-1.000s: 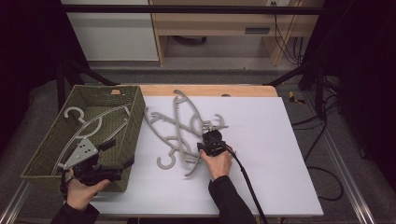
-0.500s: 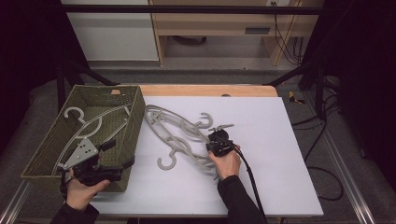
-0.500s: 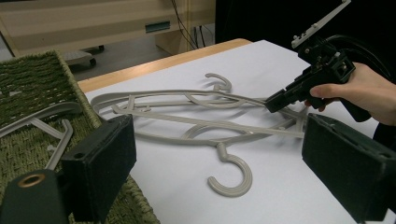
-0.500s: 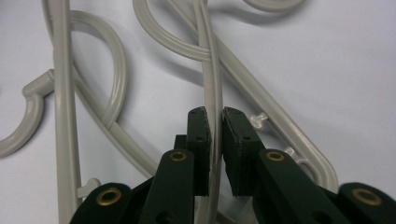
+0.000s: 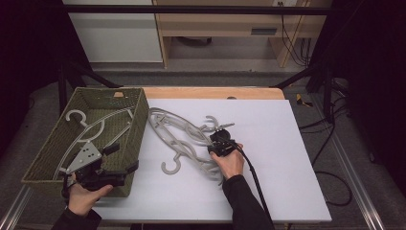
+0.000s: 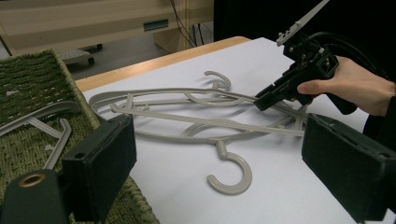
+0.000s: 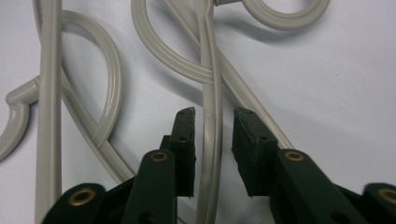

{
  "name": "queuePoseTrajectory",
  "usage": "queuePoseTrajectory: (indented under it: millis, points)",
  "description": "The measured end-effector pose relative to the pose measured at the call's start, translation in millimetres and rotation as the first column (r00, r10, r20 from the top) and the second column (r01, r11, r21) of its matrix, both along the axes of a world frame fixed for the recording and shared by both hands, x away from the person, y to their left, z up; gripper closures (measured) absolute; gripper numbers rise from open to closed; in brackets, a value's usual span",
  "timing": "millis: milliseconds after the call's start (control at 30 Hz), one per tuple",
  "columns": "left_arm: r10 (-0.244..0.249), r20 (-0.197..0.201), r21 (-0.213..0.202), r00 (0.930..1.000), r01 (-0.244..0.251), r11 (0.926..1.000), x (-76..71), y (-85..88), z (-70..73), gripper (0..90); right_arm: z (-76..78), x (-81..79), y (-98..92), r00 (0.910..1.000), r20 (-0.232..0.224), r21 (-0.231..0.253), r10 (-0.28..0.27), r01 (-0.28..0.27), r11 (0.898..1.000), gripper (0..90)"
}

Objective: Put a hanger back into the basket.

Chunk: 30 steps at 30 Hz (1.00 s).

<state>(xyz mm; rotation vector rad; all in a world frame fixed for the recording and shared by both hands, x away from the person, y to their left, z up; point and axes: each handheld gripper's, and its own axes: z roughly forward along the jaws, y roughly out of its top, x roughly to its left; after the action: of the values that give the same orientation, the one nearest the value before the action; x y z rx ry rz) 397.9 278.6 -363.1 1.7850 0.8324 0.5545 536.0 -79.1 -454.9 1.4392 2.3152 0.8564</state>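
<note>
Hanger rail (image 7: 211, 116): pale grey plastic, lying flat on the white table (image 5: 287, 158) within a tangle of hangers (image 5: 184, 139) right of the basket; in the right gripper view, running straight up between the two pads.
Long axis: along the line of the right tongs' reach, from below the pads to beyond their tips; in the high view, the tangle running diagonally from near the basket's far corner toward the right hand.
Hooks: one open hook (image 5: 171, 165) at the near-left side of the pile, another (image 5: 210, 122) at the far side, curling away from the hand.
Right tongs (image 5: 216, 142): astride the rail, pads parted, a sliver of gap visible on each side; just been opening, rail between them, not pinched.
Coming move, judged: closure square across the rail, since the rail already sits centred; risk of dragging crossed neighbours along.
Nearer hand: right, directly over the pile.
Left tongs (image 5: 125, 168): wide apart, empty, at the near right corner of the basket (image 5: 134, 139), well apart from the pile.
Basket contents: one hanger (image 5: 91, 129) lying inside.
</note>
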Motion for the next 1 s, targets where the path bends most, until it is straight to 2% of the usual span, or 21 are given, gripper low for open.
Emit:
queuePoseTrajectory:
  millis: [167, 233, 267, 333, 467, 633, 800, 867, 1000]
  points:
    - [-0.001, 0.003, 0.004, 1.0000, 0.001, 1.0000, -0.5, 0.0, 0.6, 10.0, -3.8, 3.3, 4.1, 0.9997, -0.024, -0.029, -0.006, 0.006, 1.000, 77.2]
    - [-0.001, 0.004, 0.004, 1.0000, 0.001, 1.0000, -0.4, 0.2, 0.7, 10.0, -5.0, 4.5, 2.5, 0.9992, -0.039, -0.015, -0.001, 0.001, 1.000, 80.1]
    - [0.000, 0.003, 0.003, 1.0000, 0.000, 1.0000, -0.3, 0.4, 0.6, 10.0, -4.0, 4.4, 4.3, 0.9983, -0.051, -0.015, -0.028, 0.027, 1.000, 80.5]
    - [0.002, 0.002, 0.003, 1.0000, -0.002, 1.0000, -0.1, 0.7, 0.5, 10.1, -3.9, 5.5, 1.9, 0.9989, -0.045, -0.017, -0.010, 0.009, 1.000, 81.3]
    - [0.003, 0.005, 0.003, 1.0000, -0.003, 1.0000, -0.5, 1.4, 1.2, 10.2, -1.4, 5.9, -1.9, 0.9984, -0.047, -0.008, -0.032, 0.031, 0.999, 82.2]
    - [0.007, 0.006, 0.001, 1.0000, -0.007, 1.0000, -0.6, 2.5, 1.6, 10.3, 10.0, 2.4, -10.5, 0.9990, -0.025, 0.036, -0.036, 0.037, 0.999, 82.4]
    - [0.006, 0.007, 0.002, 1.0000, -0.006, 1.0000, -0.8, 2.4, 2.0, 10.3, 22.5, -2.7, -23.4, 0.9997, 0.009, 0.058, -0.021, 0.021, 0.998, 82.4]
    - [0.006, 0.007, 0.002, 1.0000, -0.006, 1.0000, -0.6, 2.2, 1.8, 10.3, 28.5, -4.9, -30.9, 0.9990, 0.042, 0.076, -0.014, 0.011, 0.997, 82.5]
    - [0.002, 0.003, 0.007, 1.0000, -0.002, 1.0000, -0.9, 1.7, 1.8, 10.3, 36.3, -7.6, -38.0, 0.9972, 0.074, 0.093, -0.001, -0.006, 0.996, 82.5]
